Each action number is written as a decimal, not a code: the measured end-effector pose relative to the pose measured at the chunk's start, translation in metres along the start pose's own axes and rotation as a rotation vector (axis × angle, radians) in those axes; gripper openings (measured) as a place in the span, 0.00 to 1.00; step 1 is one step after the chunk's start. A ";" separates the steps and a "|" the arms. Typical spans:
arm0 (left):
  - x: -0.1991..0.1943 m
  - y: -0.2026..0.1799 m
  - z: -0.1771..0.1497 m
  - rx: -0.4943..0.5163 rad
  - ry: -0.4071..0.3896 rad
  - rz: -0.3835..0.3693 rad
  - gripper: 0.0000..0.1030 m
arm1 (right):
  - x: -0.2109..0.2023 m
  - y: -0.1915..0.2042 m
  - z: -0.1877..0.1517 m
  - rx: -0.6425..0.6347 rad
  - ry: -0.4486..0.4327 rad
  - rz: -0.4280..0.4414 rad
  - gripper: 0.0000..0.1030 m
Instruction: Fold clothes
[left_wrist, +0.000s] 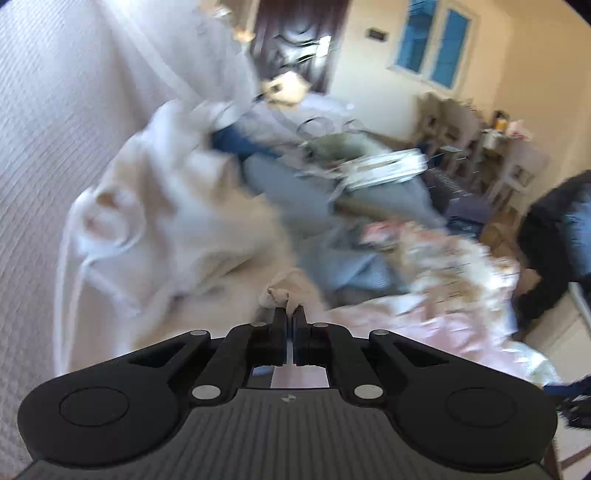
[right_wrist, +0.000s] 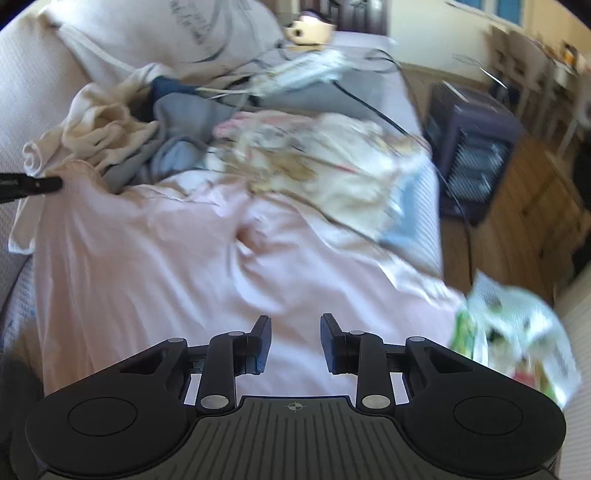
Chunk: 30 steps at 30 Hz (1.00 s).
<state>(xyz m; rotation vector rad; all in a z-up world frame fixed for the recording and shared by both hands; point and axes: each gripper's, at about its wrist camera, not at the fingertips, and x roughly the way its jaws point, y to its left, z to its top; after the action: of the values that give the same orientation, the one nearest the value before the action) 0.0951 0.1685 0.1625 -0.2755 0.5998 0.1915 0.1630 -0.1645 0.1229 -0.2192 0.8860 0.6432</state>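
Pink garment lies spread across the bed, wrinkled, filling the middle of the right wrist view, its near edge right under my right gripper. Right gripper hangs just above the pink cloth with its fingers apart, nothing between them. My left gripper has its fingers pressed together on a bunched bit of the garment's edge; in the right wrist view its dark tip shows at the far left, at the pink garment's upper left corner. Beyond the pink garment sits a heap of other clothes: a cream garment at the left, a grey-blue piece next to it, a floral patterned cloth to the right. A large pale pillow with dark lettering sits behind the heap. A dark cable runs across the bed past the floral cloth. A dark heater stands on the wooden floor beside the bed. A green-and-white plastic bag sits at the lower right, touching the pink garment's edge. Left wrist view is heavily motion blurred.
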 end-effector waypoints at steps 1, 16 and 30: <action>-0.003 -0.015 0.005 0.018 -0.007 -0.034 0.02 | -0.005 -0.008 -0.008 0.031 -0.004 0.002 0.29; 0.059 -0.315 -0.034 0.458 0.125 -0.379 0.03 | -0.054 -0.111 -0.096 0.413 -0.115 0.041 0.29; 0.025 -0.235 -0.066 0.450 0.256 -0.193 0.40 | -0.040 -0.157 -0.089 0.493 -0.123 0.106 0.29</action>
<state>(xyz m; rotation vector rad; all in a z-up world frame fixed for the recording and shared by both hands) 0.1410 -0.0721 0.1428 0.0815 0.8456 -0.1688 0.1815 -0.3443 0.0852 0.3086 0.9140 0.5110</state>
